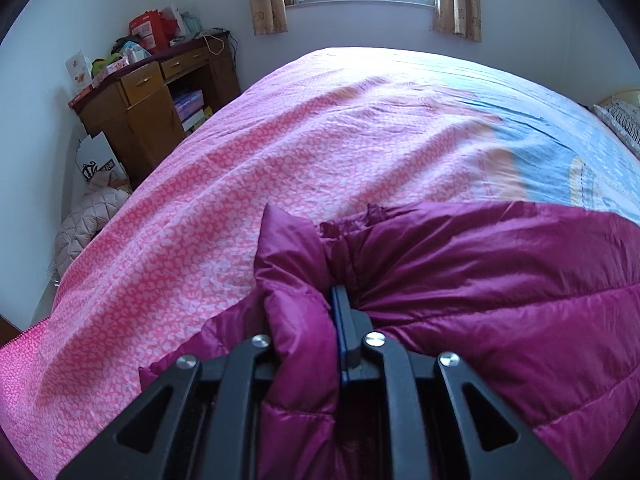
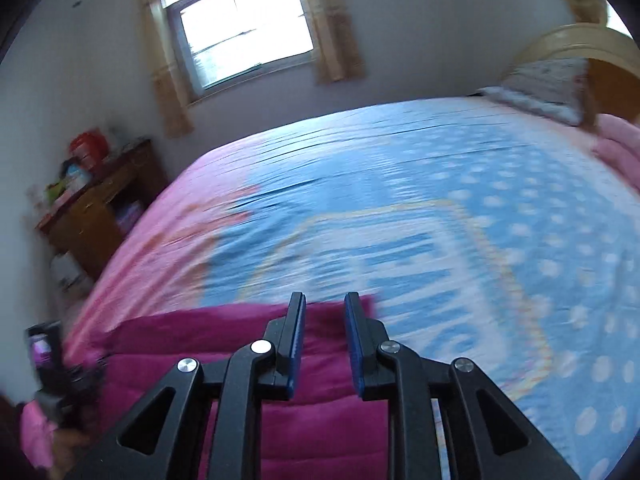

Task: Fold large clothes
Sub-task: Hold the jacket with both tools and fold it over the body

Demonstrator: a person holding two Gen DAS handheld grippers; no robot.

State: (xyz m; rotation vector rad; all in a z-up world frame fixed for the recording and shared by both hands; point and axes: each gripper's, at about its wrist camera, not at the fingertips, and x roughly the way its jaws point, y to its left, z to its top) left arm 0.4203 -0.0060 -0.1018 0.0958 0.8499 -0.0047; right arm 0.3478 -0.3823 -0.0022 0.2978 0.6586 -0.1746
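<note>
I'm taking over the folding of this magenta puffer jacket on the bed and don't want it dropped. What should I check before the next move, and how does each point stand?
1. Left gripper has fabric: ok, a bunch of the magenta jacket is pinched between its fingers.
2. Right gripper has fabric: not ok, fingers apart, nothing between them.
3. Right gripper over the jacket: ok, near its far edge.
4. Bed beyond the jacket free for laying out: ok.
5. Jacket lying flat: cannot tell, only part shows.
</note>
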